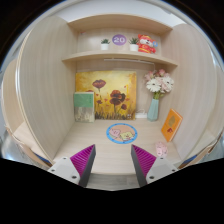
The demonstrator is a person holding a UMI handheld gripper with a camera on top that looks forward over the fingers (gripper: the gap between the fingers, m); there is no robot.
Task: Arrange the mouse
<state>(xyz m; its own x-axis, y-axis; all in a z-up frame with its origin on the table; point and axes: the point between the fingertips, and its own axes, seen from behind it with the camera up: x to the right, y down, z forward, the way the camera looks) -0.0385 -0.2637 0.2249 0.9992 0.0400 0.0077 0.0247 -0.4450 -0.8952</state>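
- My gripper (113,166) stands open: the two magenta pads (84,160) are held well apart, and only bare desk lies between them.
- The pale wooden desk top (112,148) runs free ahead of my fingers as far as a round mat with a blue rim (122,133). The mat lies flat, beyond the fingers and about midway between them.
- Light wooden side walls (40,95) close the nook in on both sides. A wooden shelf (105,56) spans it overhead, so the open room is the middle strip of desk.
- A small pale pink, rounded thing (160,150) sits on the desk just outside my right finger. It looks like the mouse, but I cannot make out buttons or a cord.
- Against the back wall leans a yellow painting of flowers (112,95), with a smaller picture (84,106) in front of it to the left.
- To the right stand a light blue vase of white and pink flowers (155,98) and a tilted orange card (171,125).
- On the shelf are a small potted plant (104,44), a purple round disc (120,40) that seems to read "20", and a red and white figurine (146,44).
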